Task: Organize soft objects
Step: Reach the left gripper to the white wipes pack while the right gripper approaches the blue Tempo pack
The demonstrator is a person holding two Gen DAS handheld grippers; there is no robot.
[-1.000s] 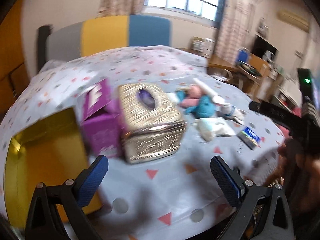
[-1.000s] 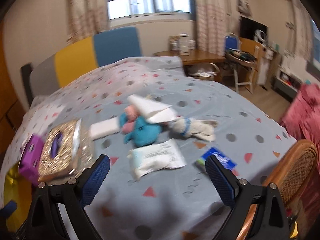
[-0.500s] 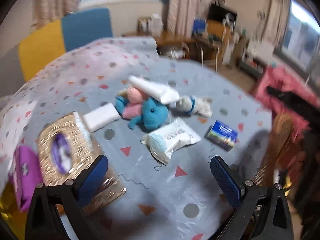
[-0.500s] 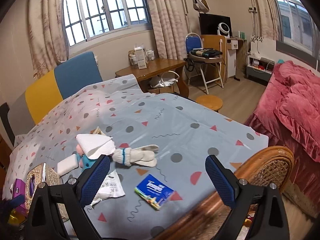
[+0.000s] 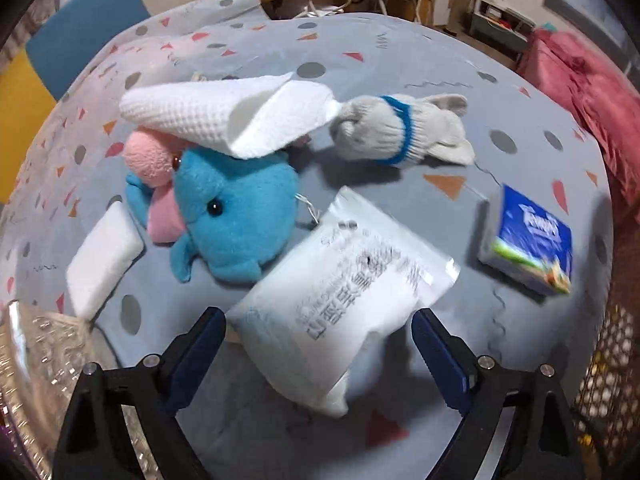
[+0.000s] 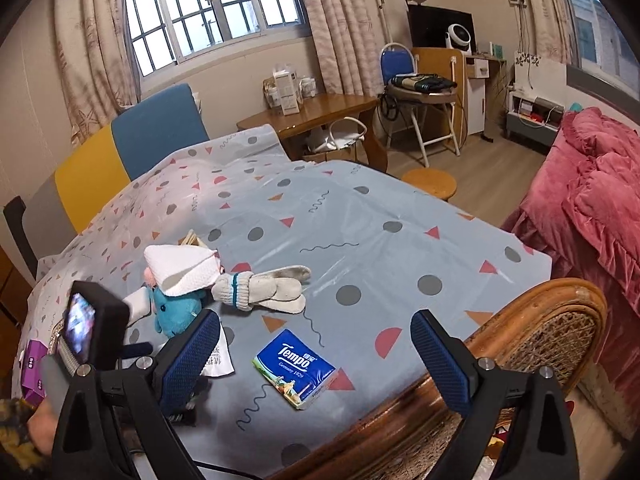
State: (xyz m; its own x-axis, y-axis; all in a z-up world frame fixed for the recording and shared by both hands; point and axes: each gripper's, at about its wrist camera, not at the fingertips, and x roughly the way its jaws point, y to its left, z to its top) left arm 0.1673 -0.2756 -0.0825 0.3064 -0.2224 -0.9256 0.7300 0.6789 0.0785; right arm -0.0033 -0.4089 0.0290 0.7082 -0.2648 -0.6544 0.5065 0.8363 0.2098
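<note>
The left gripper [image 5: 318,342] is released, jaws spread wide, with the near end of the white pack [image 5: 340,308] lying between the blue pads [image 5: 200,340]; no contact is visible, so this is judged a pre-grasp alignment around the pack's width rather than a hold. The pack lies flat on the tablecloth [image 5: 500,80], printed face up, angled across the gripper's axis. The gripper is pitched down toward the table from the near edge, low over the cloth. At far left, a glittery box [image 5: 36,364] sits beside the left finger. Beyond the pack, a blue plush [image 5: 236,216] lies touching its far corner, with a pink plush [image 5: 146,158] against the blue one and a white waffle cloth [image 5: 216,116] draped over both. A white pad [image 5: 100,256] lies just left of the plush. To the right, a tissue packet [image 5: 528,240] lies apart from the pack, and farther back a rolled grey sock pair [image 5: 400,132] rests just beside the cloth's tip. The soft items are clustered but unsorted; the task appears near its start. The right gripper [image 6: 316,356] is likewise released and holds nothing, raised level above the table's near edge over a wicker chair back [image 6: 540,320], judged to be on standby clear of the working area.
</note>
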